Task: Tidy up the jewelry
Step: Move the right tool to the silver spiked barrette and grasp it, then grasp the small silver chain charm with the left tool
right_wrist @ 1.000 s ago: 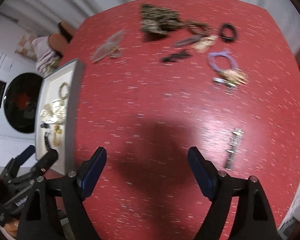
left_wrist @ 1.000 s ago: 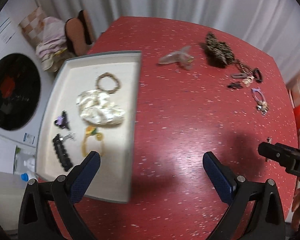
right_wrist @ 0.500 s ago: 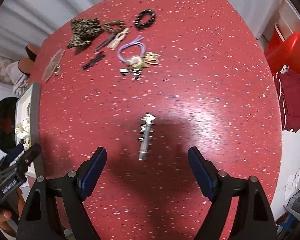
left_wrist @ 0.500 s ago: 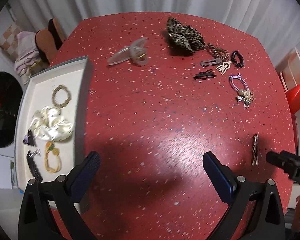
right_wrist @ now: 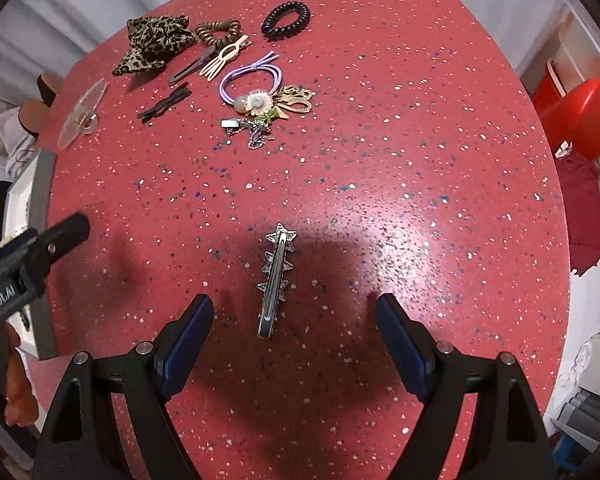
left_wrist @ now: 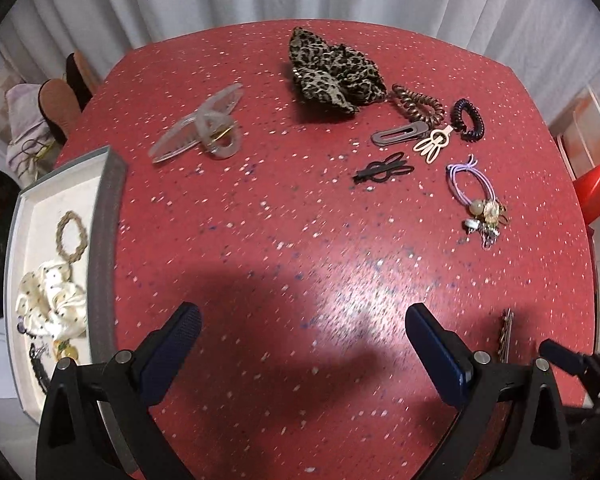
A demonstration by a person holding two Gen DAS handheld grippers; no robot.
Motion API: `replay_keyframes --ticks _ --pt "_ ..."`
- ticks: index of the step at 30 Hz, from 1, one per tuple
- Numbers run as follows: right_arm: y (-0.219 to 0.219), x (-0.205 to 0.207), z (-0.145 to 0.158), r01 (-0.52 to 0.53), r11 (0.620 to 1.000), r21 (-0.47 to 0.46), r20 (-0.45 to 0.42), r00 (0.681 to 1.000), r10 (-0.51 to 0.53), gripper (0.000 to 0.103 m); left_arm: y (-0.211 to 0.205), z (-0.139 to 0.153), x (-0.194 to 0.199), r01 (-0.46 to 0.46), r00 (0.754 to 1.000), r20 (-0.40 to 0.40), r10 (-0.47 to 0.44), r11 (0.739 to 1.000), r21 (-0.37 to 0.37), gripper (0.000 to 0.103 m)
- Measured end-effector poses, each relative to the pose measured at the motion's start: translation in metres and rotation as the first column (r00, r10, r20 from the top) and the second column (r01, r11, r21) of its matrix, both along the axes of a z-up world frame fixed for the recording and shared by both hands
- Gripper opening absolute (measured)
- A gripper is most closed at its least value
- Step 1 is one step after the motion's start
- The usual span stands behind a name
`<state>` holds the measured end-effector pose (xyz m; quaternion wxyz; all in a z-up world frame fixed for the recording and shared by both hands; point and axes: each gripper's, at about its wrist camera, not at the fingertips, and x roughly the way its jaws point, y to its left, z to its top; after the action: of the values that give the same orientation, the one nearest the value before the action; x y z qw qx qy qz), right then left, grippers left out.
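A silver star hair clip point(right_wrist: 275, 278) lies on the red table point(right_wrist: 380, 160), just ahead of my open, empty right gripper point(right_wrist: 296, 340), between its fingers' lines. It also shows at the right of the left wrist view point(left_wrist: 505, 334). My left gripper point(left_wrist: 300, 348) is open and empty over bare table. A white tray point(left_wrist: 108, 208) at the left holds a cream scrunchie point(left_wrist: 52, 304), a braided ring point(left_wrist: 72, 232) and other pieces. Far on the table lie a leopard scrunchie point(left_wrist: 332, 72), a clear claw clip point(left_wrist: 204, 128), a black clip point(left_wrist: 384, 168) and a purple hair tie with charms point(left_wrist: 476, 192).
A brown coil tie point(left_wrist: 418, 106), a dark coil tie point(left_wrist: 466, 118), a grey clip point(left_wrist: 398, 134) and a beige clip point(left_wrist: 434, 146) lie near the leopard scrunchie. White curtains hang behind the table. A red stool point(right_wrist: 580, 120) stands at the right, a washing machine at the left.
Both grippers have swung right, away from the tray. The right gripper has come up to the star clip, which now lies between its open fingers' lines. Both stay open.
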<state>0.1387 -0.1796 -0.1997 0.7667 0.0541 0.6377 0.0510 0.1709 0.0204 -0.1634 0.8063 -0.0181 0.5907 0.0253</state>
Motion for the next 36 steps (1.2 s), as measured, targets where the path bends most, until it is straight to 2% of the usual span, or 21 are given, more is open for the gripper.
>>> replay_keyframes --ticks 5,8,11,13,15,17,18,19,21,23,26,31,33,36 --pt "0.021 0.006 -0.008 -0.019 0.999 -0.044 0.016 1.0 0.019 0.085 -0.009 0.0 0.013 0.024 1.0 0.01 -0.024 1.0 -0.017 0.102" --pt "0.032 0.004 -0.01 -0.046 0.995 -0.085 0.031 0.998 0.048 0.081 -0.014 -0.001 0.022 0.026 1.0 0.009 -0.026 0.999 -0.04 0.102" --pt "0.041 0.0 -0.011 -0.061 0.991 -0.121 0.041 0.997 0.066 0.076 -0.019 -0.003 0.03 0.033 0.999 0.007 -0.033 0.997 -0.063 0.102" --pt "0.043 -0.003 -0.011 -0.067 0.986 -0.154 0.051 0.996 0.076 0.068 -0.024 -0.004 0.034 0.048 0.999 0.007 -0.047 0.996 -0.074 0.102" --pt "0.045 -0.006 -0.011 -0.071 0.985 -0.156 0.062 0.995 0.082 0.064 -0.032 -0.005 0.037 0.067 0.998 0.006 -0.067 0.994 -0.084 0.102" --pt "0.042 -0.009 -0.009 -0.072 0.986 -0.152 0.072 0.994 0.084 0.055 -0.04 -0.005 0.041 0.085 0.996 0.006 -0.085 0.991 -0.099 0.102" --pt "0.038 -0.011 -0.007 -0.074 0.985 -0.155 0.079 0.993 0.087 0.044 -0.045 -0.006 0.044 0.097 0.995 0.006 -0.097 0.989 -0.113 0.102" --pt "0.037 -0.012 -0.006 -0.075 0.985 -0.155 0.085 0.992 0.089 0.028 -0.049 -0.007 0.046 0.106 0.994 0.005 -0.106 0.986 -0.126 0.102" --pt "0.034 -0.013 -0.005 -0.07 0.985 -0.156 0.088 0.993 0.085 0.012 -0.056 -0.007 0.047 0.121 0.993 0.003 -0.122 0.982 -0.144 0.092" --pt "0.027 -0.014 -0.005 -0.059 0.988 -0.143 0.089 0.993 0.072 0.011 -0.067 -0.011 0.05 0.141 0.99 -0.007 -0.143 0.978 -0.156 0.092" --pt "0.017 -0.016 -0.004 -0.044 0.991 -0.122 0.093 0.994 0.056 0.011 -0.083 -0.015 0.054 0.168 0.985 -0.009 -0.173 0.97 -0.175 0.082" --pt "0.004 -0.022 -0.003 -0.036 0.995 -0.092 0.1 0.994 0.045 0.011 -0.109 -0.022 0.063 0.201 0.978 -0.009 -0.207 0.96 -0.196 0.082" --pt "0.0 -0.024 -0.001 -0.029 0.996 -0.08 0.103 0.994 0.037 0.011 -0.116 -0.026 0.065 0.212 0.976 -0.013 -0.219 0.957 -0.199 0.067" --pt "-0.006 -0.023 -0.001 -0.02 0.998 -0.061 0.106 0.994 0.026 0.011 -0.127 -0.03 0.07 0.226 0.972 -0.017 -0.233 0.954 -0.199 0.06"
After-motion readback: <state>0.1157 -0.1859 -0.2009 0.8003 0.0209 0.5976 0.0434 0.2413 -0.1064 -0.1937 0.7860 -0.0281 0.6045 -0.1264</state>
